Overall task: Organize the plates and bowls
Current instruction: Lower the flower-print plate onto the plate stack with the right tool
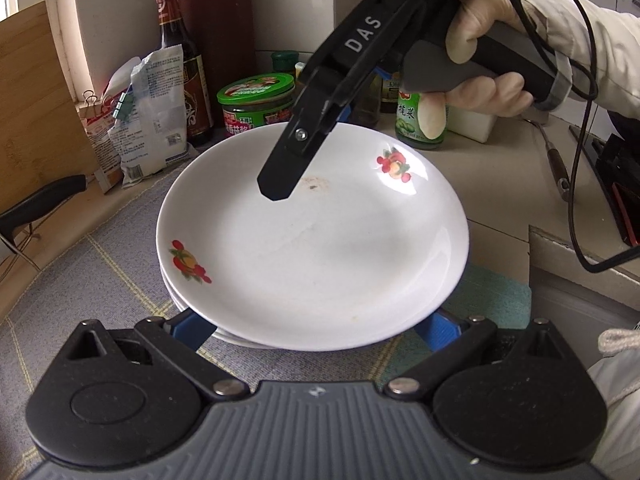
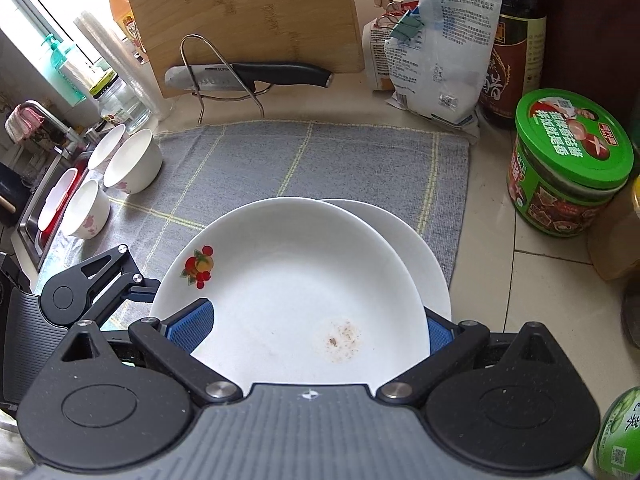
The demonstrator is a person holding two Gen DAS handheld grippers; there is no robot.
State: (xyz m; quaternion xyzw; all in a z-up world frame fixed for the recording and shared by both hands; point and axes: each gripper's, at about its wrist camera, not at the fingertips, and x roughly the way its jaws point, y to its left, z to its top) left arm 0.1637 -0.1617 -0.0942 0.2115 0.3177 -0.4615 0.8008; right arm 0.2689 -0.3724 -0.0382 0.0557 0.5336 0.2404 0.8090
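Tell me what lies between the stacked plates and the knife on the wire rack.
Right wrist view: only bare grey cloth lies between the plates and the knife.

Daylight came through a window (image 2: 28,12) at the left. The tiled desk (image 2: 532,280) carried a grey mat (image 2: 320,160); a pale wall (image 1: 116,20) rose behind, a sink (image 2: 32,208) alongside.

Both cameras look down close on the top plate (image 1: 312,240) from opposite sides. The left wrist view faces the green-lidded jar (image 1: 256,104) behind it; the right wrist view faces the cutting board (image 2: 240,20) beyond. Both share the plate (image 2: 288,300) and the grey mat (image 2: 312,160).
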